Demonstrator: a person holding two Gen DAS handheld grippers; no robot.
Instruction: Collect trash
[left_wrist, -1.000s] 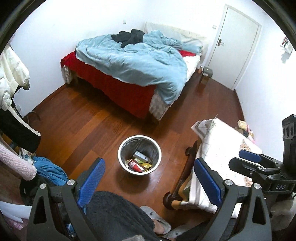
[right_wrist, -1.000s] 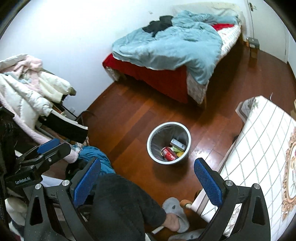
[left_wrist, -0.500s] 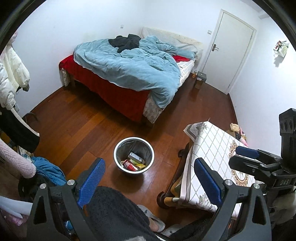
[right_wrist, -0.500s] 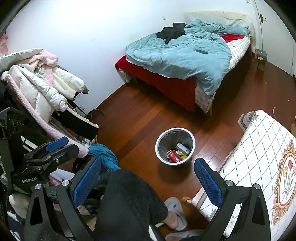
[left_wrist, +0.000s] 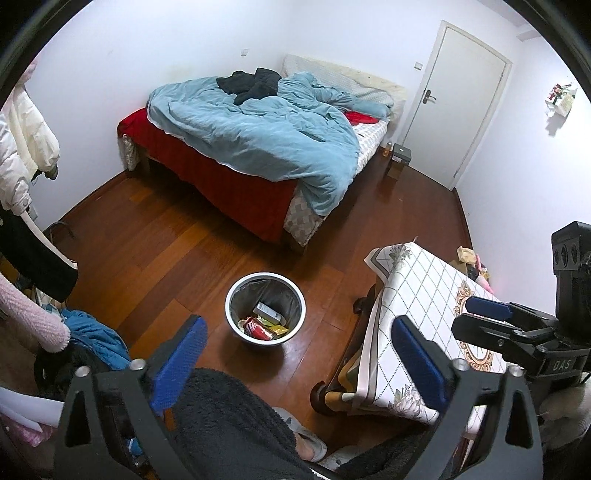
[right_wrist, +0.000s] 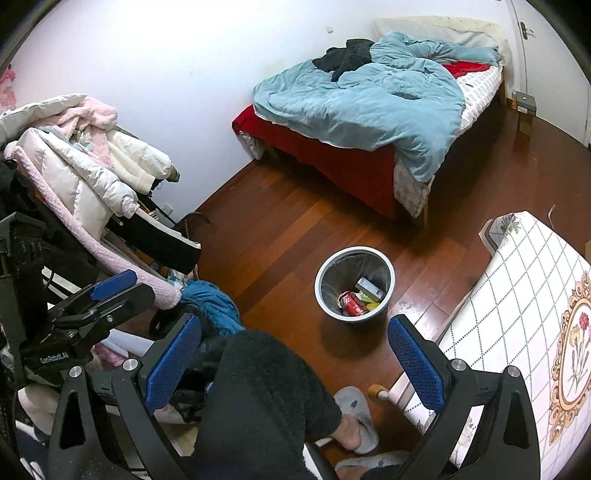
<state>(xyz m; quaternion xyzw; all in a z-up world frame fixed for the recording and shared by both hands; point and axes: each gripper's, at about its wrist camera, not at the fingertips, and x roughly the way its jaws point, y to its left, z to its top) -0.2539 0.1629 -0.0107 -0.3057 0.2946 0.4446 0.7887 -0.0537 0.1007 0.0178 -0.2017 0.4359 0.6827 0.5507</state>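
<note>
Overhead, both hand-held grippers (left_wrist: 295, 354) (right_wrist: 293, 354) gape wide, holding nothing, above the bin (left_wrist: 265, 309).

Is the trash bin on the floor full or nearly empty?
Nearly empty. The bin stands upright, and only a red can and some wrappers cover its bottom; its liner walls are bare above.

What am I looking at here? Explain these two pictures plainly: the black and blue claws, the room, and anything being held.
There is no robot: a person carries a two-finger gripper in each hand, each with a camera looking along its fingers. One picture is from the left gripper, the other from the right gripper. Both are open and hold nothing. On the wooden floor stands a trash bin holding a red can and other packaging. Behind it is a bed; to the right, a table with a patterned cloth.
</note>
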